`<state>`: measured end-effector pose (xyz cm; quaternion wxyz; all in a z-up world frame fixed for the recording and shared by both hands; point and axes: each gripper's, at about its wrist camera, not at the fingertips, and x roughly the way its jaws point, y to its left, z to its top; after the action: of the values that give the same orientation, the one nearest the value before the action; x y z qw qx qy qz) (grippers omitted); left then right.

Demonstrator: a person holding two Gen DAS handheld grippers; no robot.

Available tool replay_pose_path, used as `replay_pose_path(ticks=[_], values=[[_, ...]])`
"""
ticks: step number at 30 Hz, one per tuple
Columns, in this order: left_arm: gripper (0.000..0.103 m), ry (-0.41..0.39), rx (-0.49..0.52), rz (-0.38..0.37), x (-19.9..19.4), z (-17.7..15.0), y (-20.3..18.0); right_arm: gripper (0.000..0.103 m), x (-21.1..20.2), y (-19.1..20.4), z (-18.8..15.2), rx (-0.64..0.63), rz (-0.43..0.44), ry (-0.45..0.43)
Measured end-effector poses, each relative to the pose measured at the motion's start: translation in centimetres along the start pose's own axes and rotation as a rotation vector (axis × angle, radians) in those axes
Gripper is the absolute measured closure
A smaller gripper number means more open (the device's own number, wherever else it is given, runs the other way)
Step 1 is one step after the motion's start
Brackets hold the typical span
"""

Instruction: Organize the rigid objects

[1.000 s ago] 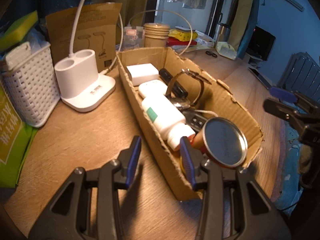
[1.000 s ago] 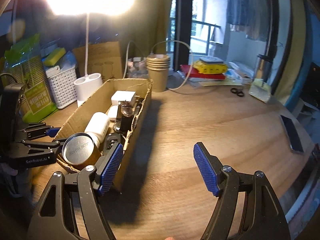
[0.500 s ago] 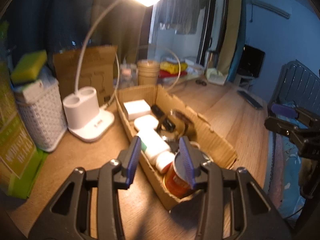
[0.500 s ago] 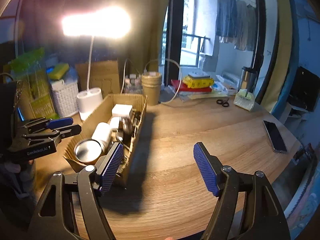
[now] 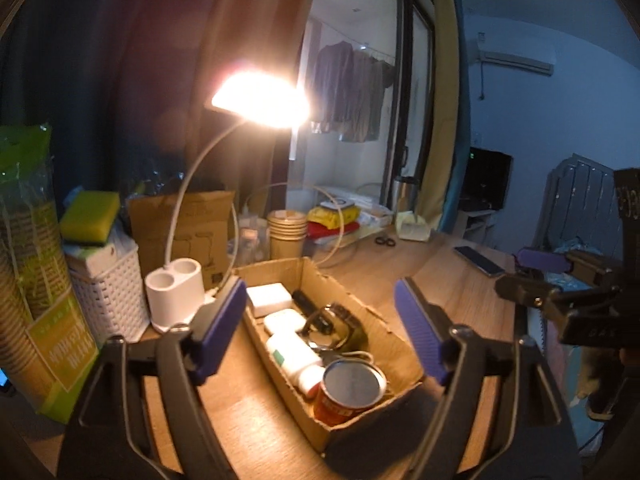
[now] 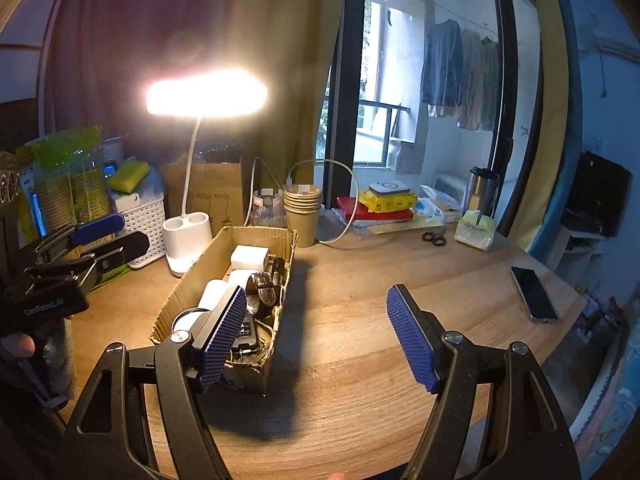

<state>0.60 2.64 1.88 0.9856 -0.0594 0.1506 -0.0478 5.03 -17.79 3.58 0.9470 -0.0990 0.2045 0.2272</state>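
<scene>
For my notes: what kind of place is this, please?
Probably a room in a home: clothes hang by the window, a lit desk lamp stands on a cluttered wooden table, and an air conditioner hangs on the wall.

My left wrist camera looks forward along my left gripper [image 5: 320, 332], tilted slightly downward, from close above the near short end of the cardboard box [image 5: 404, 360]. My right wrist camera looks along my right gripper [image 6: 316, 340] from further right, with the same box [image 6: 286, 254] at lower left. Both views share the box, the lit desk lamp [image 5: 260, 98] and the wooden table [image 6: 380, 280]. Each view also shows the opposite gripper at its edge.
</scene>
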Motion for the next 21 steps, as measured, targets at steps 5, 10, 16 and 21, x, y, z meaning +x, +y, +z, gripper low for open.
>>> replay_pose_path(ticks=[5,10,16,21], values=[[0.008,-0.014,-0.002,0.018,-0.6,0.5,-0.1,0.027,-0.7,-0.1,0.1,0.025,-0.069,-0.035],[0.008,-0.045,-0.004,0.054,-1.3,0.7,-0.3,0.027,-1.7,-0.8,0.4,0.058,-0.091,-0.074],[0.008,-0.056,-0.023,0.053,-1.6,0.9,0.1,0.027,-2.4,-1.7,0.3,0.113,-0.099,-0.107],[0.008,-0.04,-0.033,0.065,-1.3,0.8,0.3,0.027,-2.2,-1.8,0.3,0.117,-0.119,-0.105]])
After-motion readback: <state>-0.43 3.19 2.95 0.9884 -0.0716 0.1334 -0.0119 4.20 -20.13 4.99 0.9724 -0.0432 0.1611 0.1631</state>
